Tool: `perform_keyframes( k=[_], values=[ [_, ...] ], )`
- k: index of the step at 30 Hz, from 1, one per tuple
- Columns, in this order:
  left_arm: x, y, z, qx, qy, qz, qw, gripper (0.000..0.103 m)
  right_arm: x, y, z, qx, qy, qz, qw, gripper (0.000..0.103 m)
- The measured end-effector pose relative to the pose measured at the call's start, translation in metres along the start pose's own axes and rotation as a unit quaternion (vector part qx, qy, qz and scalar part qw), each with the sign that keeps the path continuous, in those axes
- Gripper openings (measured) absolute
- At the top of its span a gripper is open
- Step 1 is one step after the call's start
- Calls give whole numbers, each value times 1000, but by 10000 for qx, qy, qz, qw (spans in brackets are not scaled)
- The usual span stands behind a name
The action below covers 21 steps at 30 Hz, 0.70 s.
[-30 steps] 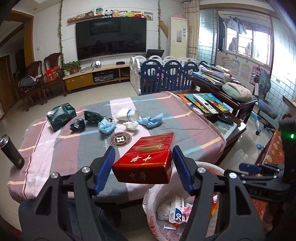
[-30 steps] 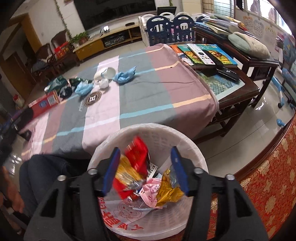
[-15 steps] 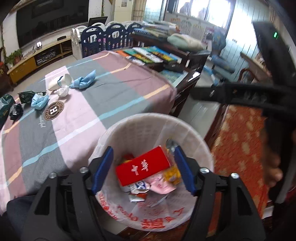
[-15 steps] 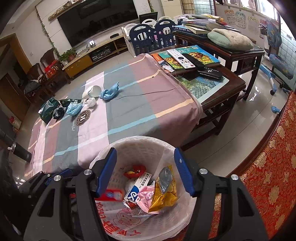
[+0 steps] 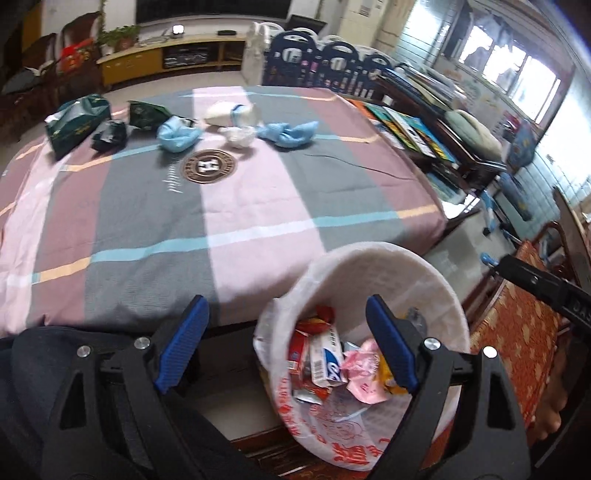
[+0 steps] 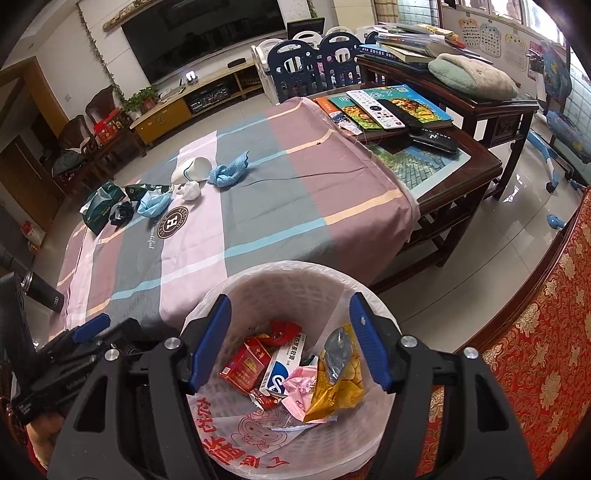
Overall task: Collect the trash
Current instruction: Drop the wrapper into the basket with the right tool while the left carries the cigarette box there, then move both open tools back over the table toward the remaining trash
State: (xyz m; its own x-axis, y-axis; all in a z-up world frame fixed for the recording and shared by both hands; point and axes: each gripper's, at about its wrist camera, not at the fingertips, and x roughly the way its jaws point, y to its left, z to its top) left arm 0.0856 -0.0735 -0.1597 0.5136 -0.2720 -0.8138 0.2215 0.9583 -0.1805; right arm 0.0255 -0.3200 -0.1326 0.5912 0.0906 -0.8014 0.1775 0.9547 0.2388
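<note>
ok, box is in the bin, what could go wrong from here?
1. Bin sits close under the table edge; the left gripper, jaws opening and empty, could clip its rim heading back.
2. Both grippers crowd the bin; the right gripper could bump the left.
3. The tipped cup may roll when grabbed.

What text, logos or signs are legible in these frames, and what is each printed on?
"H": round brown emblem on the striped tablecloth; the cursive line beside it is too small to read.
Four-ring logo: black flask.
"N": black case by the remote controls.
Red characters: white bin liner, upside down, unreadable.
Chinese print: white and blue box in the bin, too small.
Wall charts: too small.
</note>
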Motion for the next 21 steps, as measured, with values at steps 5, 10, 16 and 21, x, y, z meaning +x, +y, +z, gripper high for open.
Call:
perform_keyframes(
  k=[5, 10, 16, 21],
  values=[
    [-9, 16, 5, 71, -446, 889, 9950, 87, 14, 2, -2, 7, 143, -11, 9999, 67],
    [-17, 29, 11, 70, -781, 1436, 9865, 87, 27, 9, 0, -57, 240, -66, 9997, 67],
    [-22, 39, 13, 87, -897, 1650, 9822, 87, 43, 26, 4, -174, 370, 2, 9992, 67],
    [-15, 49, 11, -49, -836, 1648, 9828, 87, 52, 46, 6, -329, 444, 115, 9984, 67]
  ],
)
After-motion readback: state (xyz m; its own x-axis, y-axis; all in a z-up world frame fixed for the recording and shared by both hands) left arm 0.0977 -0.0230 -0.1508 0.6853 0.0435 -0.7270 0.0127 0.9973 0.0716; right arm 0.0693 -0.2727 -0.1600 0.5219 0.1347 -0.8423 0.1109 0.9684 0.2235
